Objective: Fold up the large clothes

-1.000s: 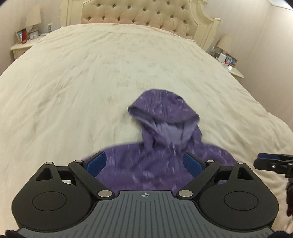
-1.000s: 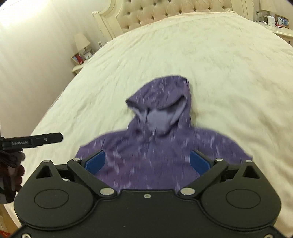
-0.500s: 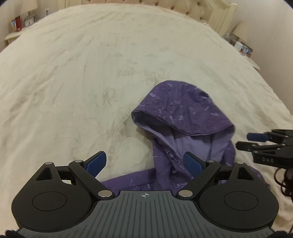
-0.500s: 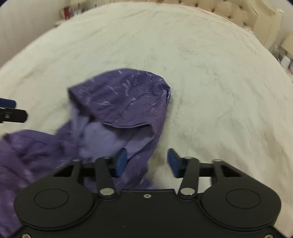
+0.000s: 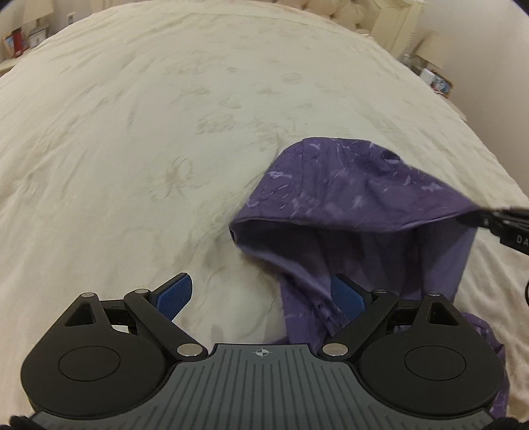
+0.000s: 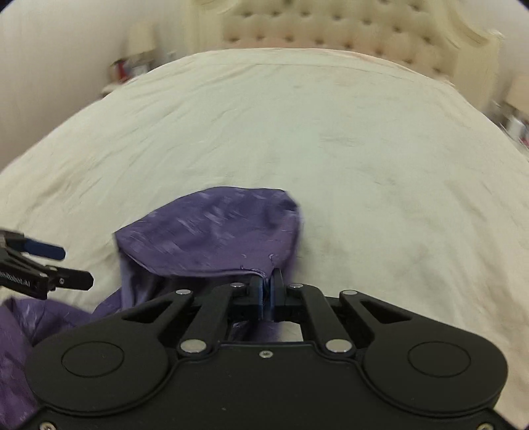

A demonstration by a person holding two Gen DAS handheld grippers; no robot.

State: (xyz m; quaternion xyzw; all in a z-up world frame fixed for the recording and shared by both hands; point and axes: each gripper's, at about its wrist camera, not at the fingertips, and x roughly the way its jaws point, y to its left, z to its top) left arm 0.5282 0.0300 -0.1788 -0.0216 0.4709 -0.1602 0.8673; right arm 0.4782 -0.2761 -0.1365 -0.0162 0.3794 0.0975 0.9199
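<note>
A purple patterned hoodie (image 5: 347, 185) lies on the cream bedspread (image 5: 148, 132), hood toward the headboard. My right gripper (image 6: 267, 287) is shut on the right corner of the hood's rim (image 6: 231, 273), pinching the fabric between its pads. From the left wrist view that right gripper (image 5: 463, 218) comes in from the right edge, holding the rim taut. My left gripper (image 5: 261, 294) is open over the hood's left side: its right pad (image 5: 347, 296) lies against the neck fabric and its left pad (image 5: 173, 294) is over bare bedspread. The hoodie's body is mostly hidden below both grippers.
The wide bed stretches ahead to a tufted headboard (image 6: 330, 29). Nightstands with lamps and small items stand on both sides, one (image 5: 429, 66) at the right and one (image 6: 132, 63) at the left. Walls close in beyond them.
Both grippers came down and forward, from over the hoodie's chest to its hood. The right gripper's jaws went from wide apart to shut on the hood's rim. The left gripper stayed open.
</note>
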